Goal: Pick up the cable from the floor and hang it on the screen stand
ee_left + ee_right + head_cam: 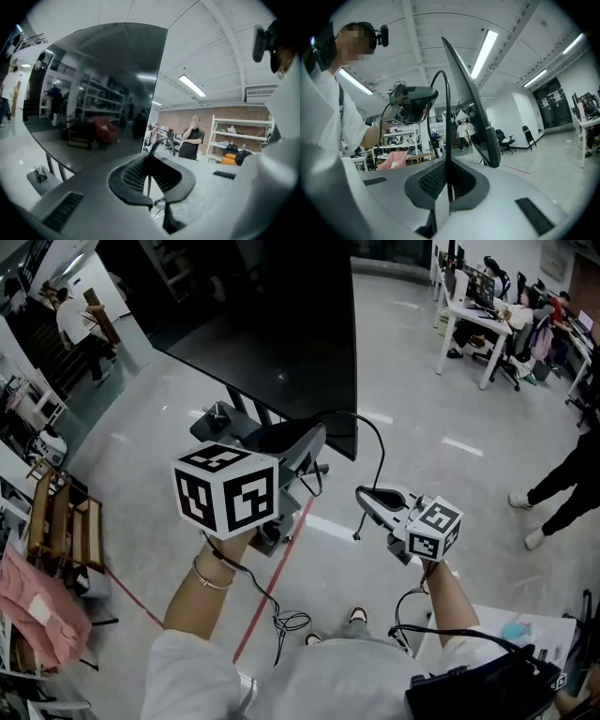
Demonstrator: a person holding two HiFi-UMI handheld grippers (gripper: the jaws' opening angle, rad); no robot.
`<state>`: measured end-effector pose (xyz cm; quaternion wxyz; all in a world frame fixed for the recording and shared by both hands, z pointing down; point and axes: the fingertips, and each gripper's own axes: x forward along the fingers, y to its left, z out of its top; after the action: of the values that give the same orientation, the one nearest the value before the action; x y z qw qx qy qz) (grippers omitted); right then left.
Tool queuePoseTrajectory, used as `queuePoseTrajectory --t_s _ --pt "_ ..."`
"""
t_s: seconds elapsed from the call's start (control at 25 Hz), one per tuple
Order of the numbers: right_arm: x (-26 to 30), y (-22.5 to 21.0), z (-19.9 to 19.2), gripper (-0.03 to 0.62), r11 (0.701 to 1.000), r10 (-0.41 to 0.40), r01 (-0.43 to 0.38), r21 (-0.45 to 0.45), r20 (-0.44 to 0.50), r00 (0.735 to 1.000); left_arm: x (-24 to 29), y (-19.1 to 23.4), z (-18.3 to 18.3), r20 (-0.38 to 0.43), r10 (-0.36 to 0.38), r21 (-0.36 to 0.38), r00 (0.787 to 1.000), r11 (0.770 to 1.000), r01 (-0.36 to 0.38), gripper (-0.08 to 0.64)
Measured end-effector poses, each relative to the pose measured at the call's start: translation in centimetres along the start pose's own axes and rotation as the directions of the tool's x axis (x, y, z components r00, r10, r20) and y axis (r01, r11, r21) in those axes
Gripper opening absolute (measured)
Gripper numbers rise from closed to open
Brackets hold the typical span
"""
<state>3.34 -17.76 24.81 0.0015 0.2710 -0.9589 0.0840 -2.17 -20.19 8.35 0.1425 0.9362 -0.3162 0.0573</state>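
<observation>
- Head view: the person stands before the dark screen [272,334], both grippers raised at the centre of the frame with a black cable [380,451] strung between them.
- The left gripper [309,444], centre-left, has its jaws pressed together on one part of the cable. Its own view shows the line pinched between the ribbed pads and arching up beyond them [159,139].
- The right gripper [361,493], right of centre, is likewise clamped tight on the cable. In its view the line runs straight up out of the pads [448,117] and curves over toward the other gripper.
- The cable is off the floor [422,409]. It loops from the left jaws over to the right ones, with a short free end dangling just below the right gripper.
- Gripping at two places seems meant to spread the slack into an open loop that can be draped over a support, rather than left to hang in a bunch.
- The screen stand [225,418] shows at the screen's lower-left edge, just above the left gripper. The cable is not yet on it, so the hanging appears to be the step left.
</observation>
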Motion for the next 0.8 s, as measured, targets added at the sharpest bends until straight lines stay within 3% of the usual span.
queuePoseTrajectory --t_s 0.4,0.8 --pt "-2.4 -0.9 12.6 0.015 0.999 -0.038 0.032 0.041 0.15 0.988 -2.5 0.5 5.4 0.056 0.053 0.063 0.997 0.996 -0.057 0.011" --pt "-3.1 -0.7 25.2 0.014 0.998 -0.031 0.043 -0.042 0.263 0.964 -2.7 -1.4 14.0 0.191 0.073 0.09 0.979 0.992 -0.091 0.009"
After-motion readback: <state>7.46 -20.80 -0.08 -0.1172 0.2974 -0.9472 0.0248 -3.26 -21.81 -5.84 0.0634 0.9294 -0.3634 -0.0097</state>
